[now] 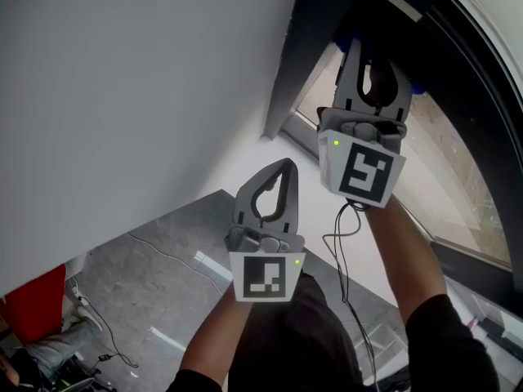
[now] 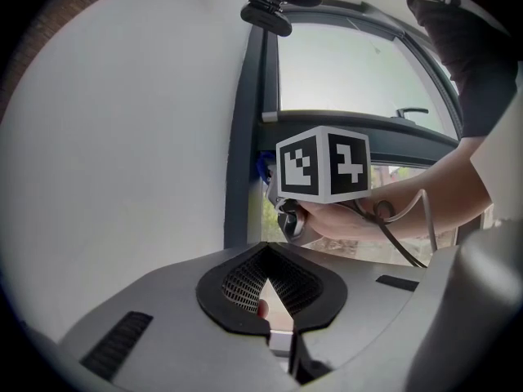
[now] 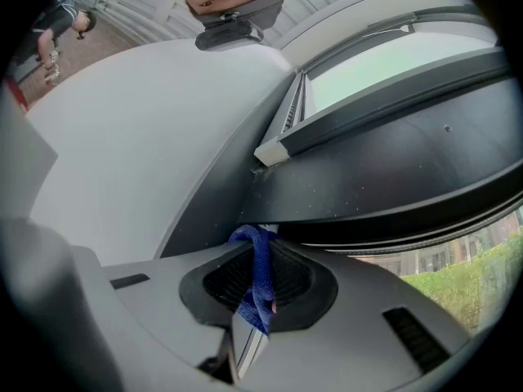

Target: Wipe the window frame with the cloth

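Blue cloth (image 3: 261, 288) pinched in right gripper (image 3: 260, 242), tuft at 12 o'clock touching window frame (image 3: 368, 178); left gripper (image 2: 266, 260) closed (empty).

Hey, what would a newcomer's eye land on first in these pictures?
First, the blue cloth pinched in the right gripper, which is raised to the dark window frame at the upper right of the head view. Next, the left gripper, lower and nearer the middle, shut and empty in front of the plain white wall.
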A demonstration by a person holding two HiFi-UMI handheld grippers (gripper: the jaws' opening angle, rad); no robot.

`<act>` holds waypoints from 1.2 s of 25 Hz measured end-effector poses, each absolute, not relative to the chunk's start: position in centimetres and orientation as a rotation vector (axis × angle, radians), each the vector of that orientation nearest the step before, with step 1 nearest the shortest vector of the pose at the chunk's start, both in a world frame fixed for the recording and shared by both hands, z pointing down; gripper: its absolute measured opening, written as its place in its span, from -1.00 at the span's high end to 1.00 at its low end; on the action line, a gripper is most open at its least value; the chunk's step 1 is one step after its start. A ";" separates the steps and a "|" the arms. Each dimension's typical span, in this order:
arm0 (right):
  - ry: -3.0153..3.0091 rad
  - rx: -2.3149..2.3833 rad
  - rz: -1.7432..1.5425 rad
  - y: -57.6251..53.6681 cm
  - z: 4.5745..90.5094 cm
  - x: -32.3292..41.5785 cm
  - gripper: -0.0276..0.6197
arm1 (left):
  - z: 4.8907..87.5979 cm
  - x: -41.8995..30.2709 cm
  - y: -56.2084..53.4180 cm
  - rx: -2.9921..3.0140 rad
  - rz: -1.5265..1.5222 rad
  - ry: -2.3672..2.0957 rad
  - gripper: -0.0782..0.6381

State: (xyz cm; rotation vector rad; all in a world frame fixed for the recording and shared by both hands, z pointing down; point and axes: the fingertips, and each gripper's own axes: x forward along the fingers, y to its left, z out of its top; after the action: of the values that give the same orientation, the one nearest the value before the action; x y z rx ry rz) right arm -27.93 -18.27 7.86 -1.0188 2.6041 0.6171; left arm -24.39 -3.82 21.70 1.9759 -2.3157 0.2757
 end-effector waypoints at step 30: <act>2.888 -0.792 0.282 -7.8 12.6 -22.5 0.84 | 21.0 -21.2 3.7 2.050 0.407 -2.234 0.77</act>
State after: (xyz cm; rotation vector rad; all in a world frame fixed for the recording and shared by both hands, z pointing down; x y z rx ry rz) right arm -22.46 -7.76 12.62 -0.7918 2.8885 0.2819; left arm -21.23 3.66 20.99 2.0498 -2.2337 0.4074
